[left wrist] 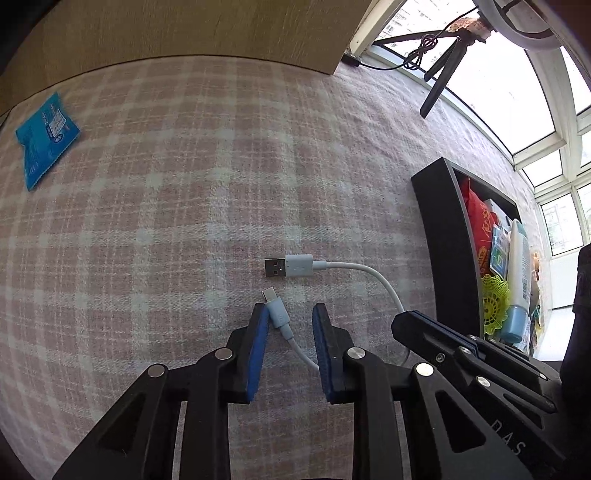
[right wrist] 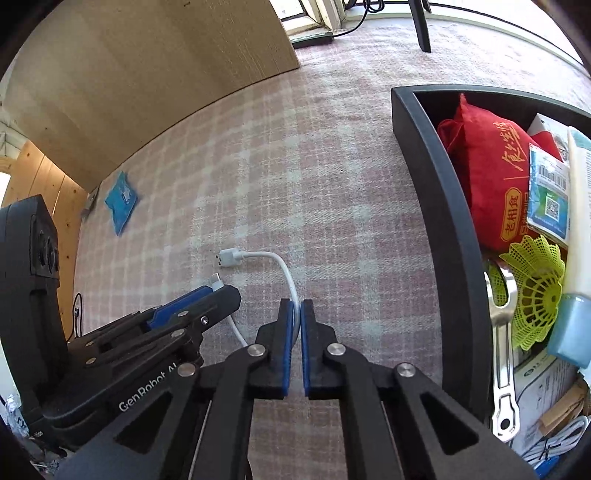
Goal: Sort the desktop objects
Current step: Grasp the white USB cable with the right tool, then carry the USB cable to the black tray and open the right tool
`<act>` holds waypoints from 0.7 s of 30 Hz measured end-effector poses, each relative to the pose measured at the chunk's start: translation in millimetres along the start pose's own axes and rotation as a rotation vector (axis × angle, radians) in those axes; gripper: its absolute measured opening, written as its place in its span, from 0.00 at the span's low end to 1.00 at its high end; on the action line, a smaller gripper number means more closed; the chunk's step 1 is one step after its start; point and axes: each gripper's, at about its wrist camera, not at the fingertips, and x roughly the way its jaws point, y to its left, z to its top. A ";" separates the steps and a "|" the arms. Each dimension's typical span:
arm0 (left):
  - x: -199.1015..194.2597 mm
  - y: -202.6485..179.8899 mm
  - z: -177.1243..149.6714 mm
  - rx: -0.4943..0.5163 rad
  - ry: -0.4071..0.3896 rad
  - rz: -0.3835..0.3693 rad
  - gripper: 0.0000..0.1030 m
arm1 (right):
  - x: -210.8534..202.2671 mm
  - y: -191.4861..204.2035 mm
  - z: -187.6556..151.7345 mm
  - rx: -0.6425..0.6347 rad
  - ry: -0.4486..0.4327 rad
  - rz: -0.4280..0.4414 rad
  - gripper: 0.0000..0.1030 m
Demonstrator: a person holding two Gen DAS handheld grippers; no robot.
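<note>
A white USB cable (left wrist: 354,266) lies looped on the pink plaid cloth. Its wide plug (left wrist: 291,266) points left. Its small plug (left wrist: 275,306) sits between the blue pads of my left gripper (left wrist: 290,310), leaning on the left pad (left wrist: 260,332); the right pad stands clear of it, so the jaws are open. My right gripper (right wrist: 295,302) is shut on the middle of the cable (right wrist: 291,288), and its tip (left wrist: 402,317) shows in the left wrist view. The left gripper (right wrist: 221,291) appears at the lower left of the right wrist view.
A black tray (right wrist: 436,206) to the right holds a red pouch (right wrist: 487,173), a yellow-green shuttlecock (right wrist: 535,291), a metal wrench (right wrist: 502,332) and a white tube (right wrist: 580,177). A blue packet (left wrist: 44,140) lies far left. A brown board (left wrist: 184,33) and a tripod leg (left wrist: 439,85) stand behind.
</note>
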 end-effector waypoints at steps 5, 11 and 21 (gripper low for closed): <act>-9.4 -20.5 1.0 0.034 -0.017 -0.032 0.14 | -28.2 -3.3 2.6 -0.024 -0.052 -0.009 0.04; -18.6 -59.8 2.1 0.104 -0.028 -0.085 0.14 | -66.3 -13.6 5.3 -0.028 -0.112 -0.033 0.04; -37.5 -110.7 -9.7 0.218 -0.060 -0.111 0.14 | -147.6 -53.0 5.9 0.033 -0.255 -0.062 0.04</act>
